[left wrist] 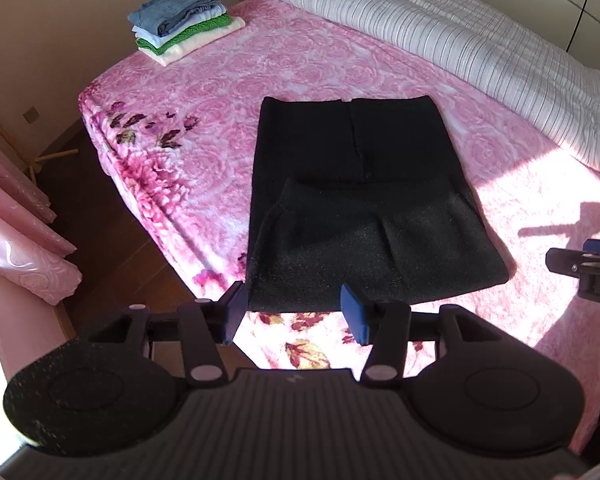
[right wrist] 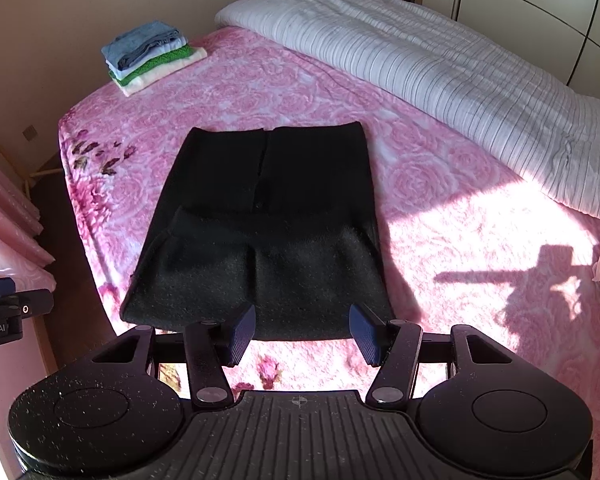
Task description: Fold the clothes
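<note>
A black garment (left wrist: 356,208) (right wrist: 264,236) lies flat on the pink floral bedspread (left wrist: 220,92) (right wrist: 452,264), its near part folded back over the rest. My left gripper (left wrist: 294,312) is open just before the garment's near left edge, nothing between its blue pads. My right gripper (right wrist: 304,334) is open too, its fingertips at the garment's near right edge and holding nothing. Each gripper pokes into the other's view at the side: the right gripper (left wrist: 584,268) and the left gripper (right wrist: 8,312).
A stack of folded clothes (left wrist: 184,24) (right wrist: 150,56), blue on top over green and cream, sits at the bed's far left corner. A white striped quilt (left wrist: 440,40) (right wrist: 440,68) lies along the far side. Pink curtains (left wrist: 16,232) and dark floor are left of the bed.
</note>
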